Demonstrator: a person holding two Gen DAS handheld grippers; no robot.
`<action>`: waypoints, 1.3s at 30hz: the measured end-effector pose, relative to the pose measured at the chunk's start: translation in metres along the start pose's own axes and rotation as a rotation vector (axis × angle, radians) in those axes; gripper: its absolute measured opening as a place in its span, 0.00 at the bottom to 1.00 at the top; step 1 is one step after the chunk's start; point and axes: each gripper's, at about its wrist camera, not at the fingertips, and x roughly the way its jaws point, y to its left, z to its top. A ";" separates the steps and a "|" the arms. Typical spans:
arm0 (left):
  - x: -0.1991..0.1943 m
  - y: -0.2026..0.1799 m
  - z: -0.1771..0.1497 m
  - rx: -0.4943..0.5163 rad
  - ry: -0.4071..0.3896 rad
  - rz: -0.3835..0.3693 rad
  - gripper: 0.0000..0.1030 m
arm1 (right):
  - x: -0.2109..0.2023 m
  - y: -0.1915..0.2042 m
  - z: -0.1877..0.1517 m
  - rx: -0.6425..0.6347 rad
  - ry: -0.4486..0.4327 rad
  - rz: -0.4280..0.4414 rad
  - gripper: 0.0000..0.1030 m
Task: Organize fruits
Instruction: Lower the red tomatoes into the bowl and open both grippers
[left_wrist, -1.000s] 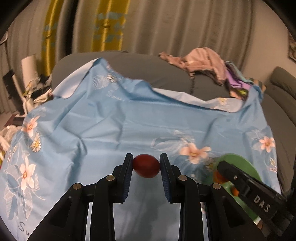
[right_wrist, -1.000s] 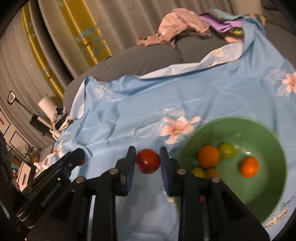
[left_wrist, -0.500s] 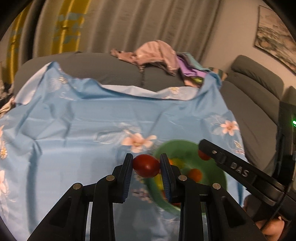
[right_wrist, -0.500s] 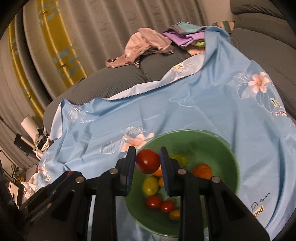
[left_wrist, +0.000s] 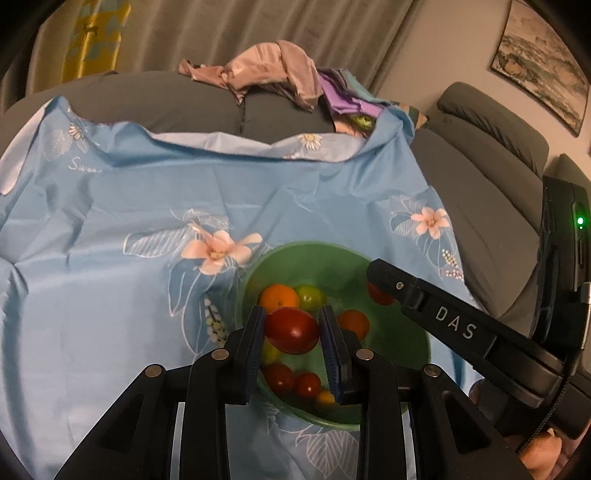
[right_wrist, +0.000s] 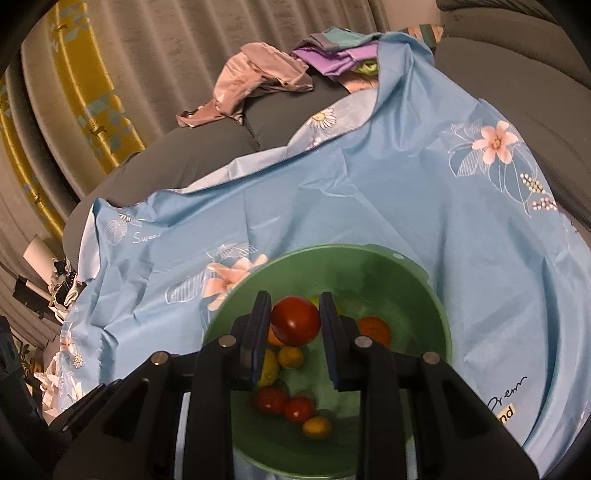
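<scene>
I have a red tomato (left_wrist: 291, 329) clenched in my left gripper (left_wrist: 291, 334) and a second red tomato (right_wrist: 295, 320) clenched in my right gripper (right_wrist: 295, 325), both hanging above the green bowl (right_wrist: 413, 291). Inside the bowl lie an orange (left_wrist: 277, 297), a green fruit (left_wrist: 310, 296) and several small tomatoes. No loose fruit shows on the blue cloth (left_wrist: 110, 280) around the bowl, so I judge these two drops nearly finish the job.

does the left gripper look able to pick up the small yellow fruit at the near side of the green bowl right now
Probably not as things stand. The left gripper is shut on a red tomato, so its jaws are full. The small yellow fruit lies uncovered in the green plastic bowl, right below; nothing else blocks it.
</scene>
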 end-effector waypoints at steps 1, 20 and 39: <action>0.003 -0.001 -0.001 0.003 0.009 -0.002 0.28 | 0.002 -0.002 0.000 0.004 0.005 -0.006 0.28; 0.043 -0.026 -0.010 0.103 0.094 0.001 0.29 | 0.029 -0.026 -0.003 0.045 0.094 -0.072 0.28; 0.051 -0.025 -0.014 0.090 0.120 0.012 0.29 | 0.043 -0.028 -0.005 0.030 0.134 -0.086 0.28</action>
